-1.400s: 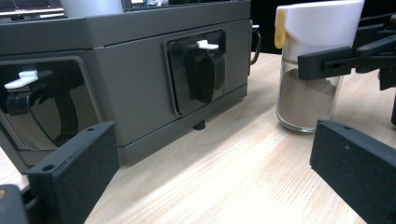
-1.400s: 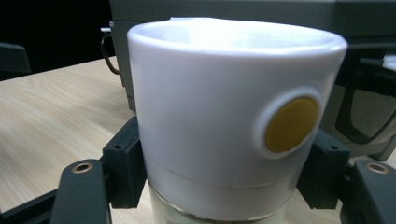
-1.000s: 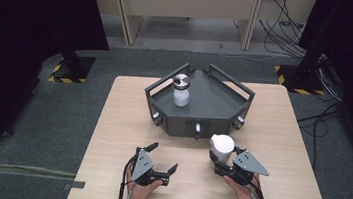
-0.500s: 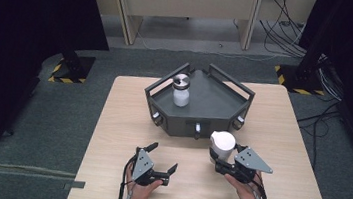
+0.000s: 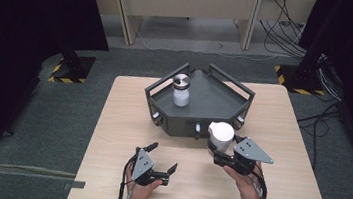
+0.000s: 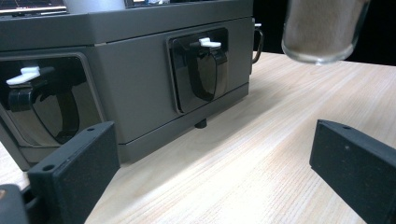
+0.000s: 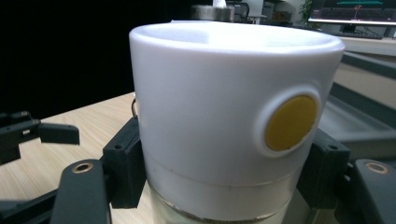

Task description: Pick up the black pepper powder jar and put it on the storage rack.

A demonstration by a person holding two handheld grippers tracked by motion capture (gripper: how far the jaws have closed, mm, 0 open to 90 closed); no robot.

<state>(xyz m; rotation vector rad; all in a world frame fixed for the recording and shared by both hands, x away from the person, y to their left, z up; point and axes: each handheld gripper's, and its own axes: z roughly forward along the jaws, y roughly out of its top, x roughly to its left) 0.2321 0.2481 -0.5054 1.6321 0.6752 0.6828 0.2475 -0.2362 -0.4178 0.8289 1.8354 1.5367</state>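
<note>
Since a second ago my right gripper has come up off the worktop with the white-capped jar clamped between its jaws; the jar now shows higher against the front wall of the grey tray. From the left gripper view the jar's glass bottom hangs clear above the wood, so I judge the lift to be clean.

The grip sits low, on the band under the white cap, with a yellow dot on the cap facing the right gripper's camera. The jaws press on both sides and the jar stands upright.

My left gripper has not shifted. It rests near the front edge of the worktop with its jaws spread wide and nothing between them, pointed at the tray's front wall with its dark recessed latches.

A second jar with a metal lid already stands upright inside the tray, toward its back left. I take it this one goes in beside it. The jar has to clear the tray's rim first, then travel forward over the floor without knocking its neighbour.
</note>
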